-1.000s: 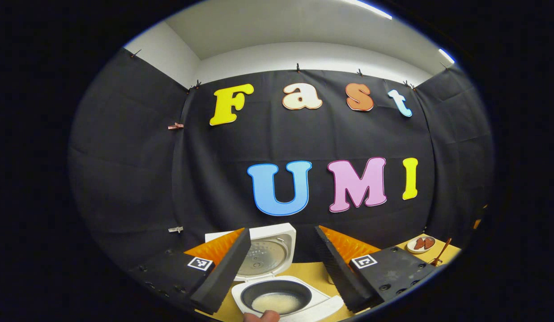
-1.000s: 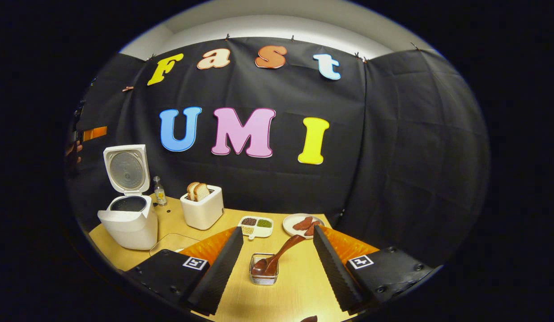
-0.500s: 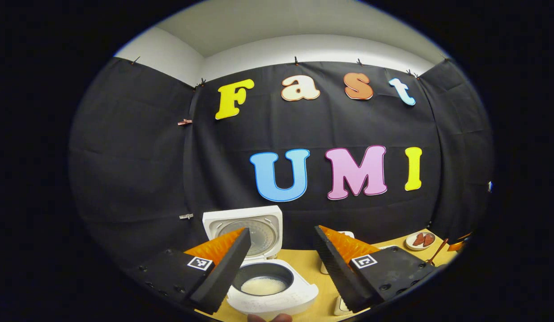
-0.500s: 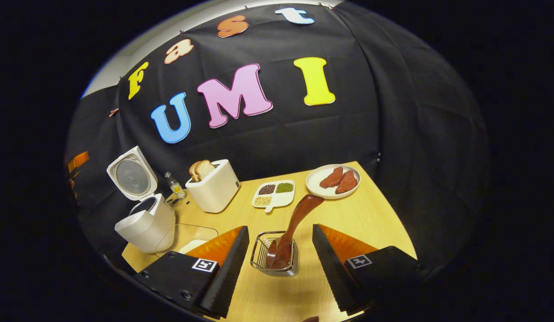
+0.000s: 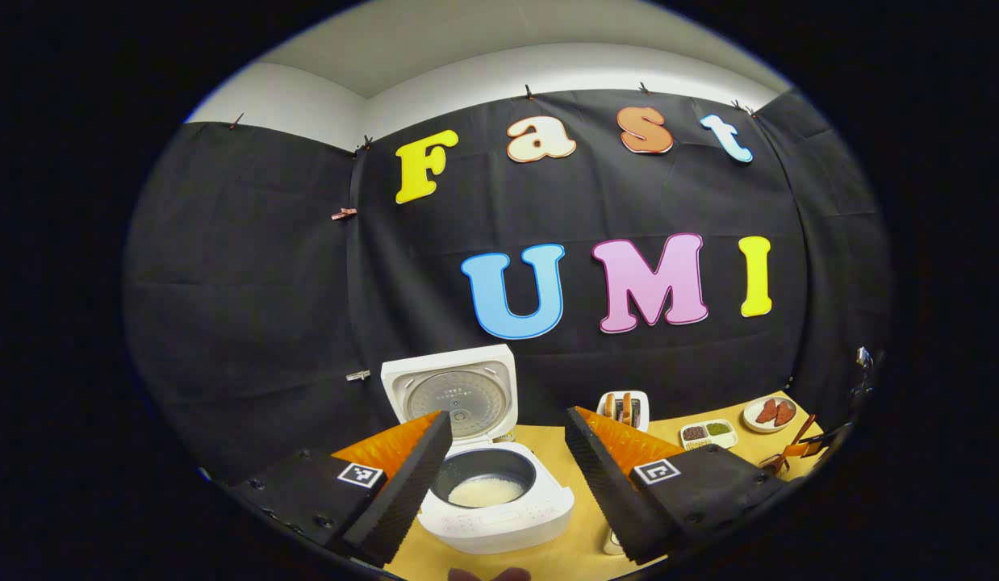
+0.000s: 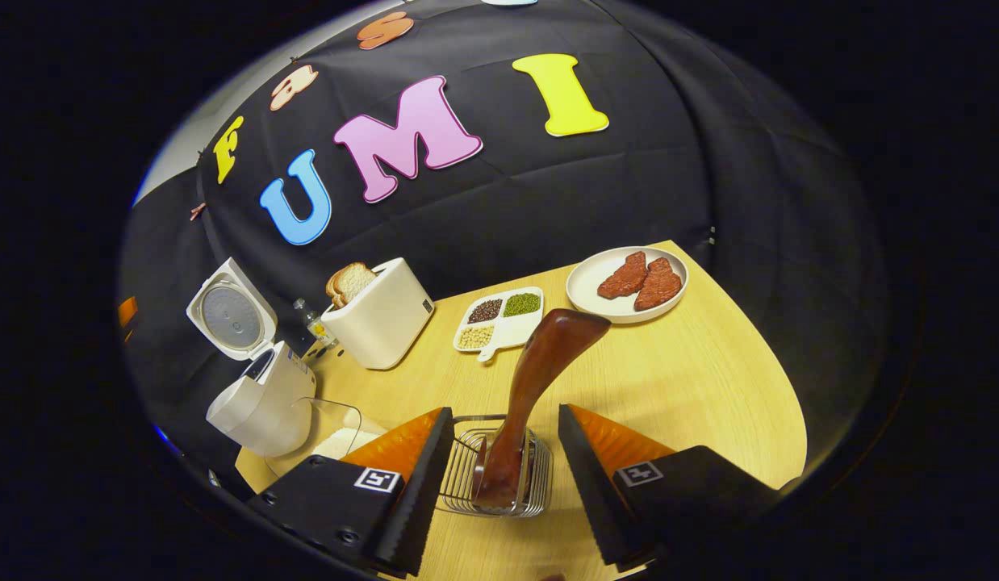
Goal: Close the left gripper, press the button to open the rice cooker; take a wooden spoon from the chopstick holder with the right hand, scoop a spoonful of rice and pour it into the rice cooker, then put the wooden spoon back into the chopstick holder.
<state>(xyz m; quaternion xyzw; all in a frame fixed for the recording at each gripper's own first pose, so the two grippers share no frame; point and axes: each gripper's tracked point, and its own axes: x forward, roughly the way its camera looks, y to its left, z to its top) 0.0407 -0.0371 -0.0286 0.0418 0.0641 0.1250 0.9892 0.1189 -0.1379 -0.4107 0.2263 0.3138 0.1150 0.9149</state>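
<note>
Left gripper view: the left tool (image 5: 507,472) hangs above the bench (image 5: 548,557) with its fingers spread wide and nothing between them. Below it sits the cooker (image 5: 487,500), white, its lid (image 5: 451,395) tipped up and back, so the button step looks done. The dark pot inside holds a pale layer at the bottom — rice, most likely, though the view is too small to be sure. Farther right stand a toaster (image 5: 624,407), a divided dish (image 5: 709,433) and a plate (image 5: 770,412).

Right gripper view: the right tool (image 6: 499,476) is also wide and empty, its fingers on either side of the wire holder (image 6: 532,476) without touching it. The spoon (image 6: 532,387) stands in the holder, bowl down and handle leaning up and to the right. It is dark reddish wood, glossy, with a broad rounded handle end. A clear tub (image 6: 334,428) with white grains sits at the left, near the cooker's foot.

Judged from this, the lid is open and the spoon is not yet gripped. Grasping, lifting, scooping, pouring into the cooker and returning the spoon all remain.
</note>
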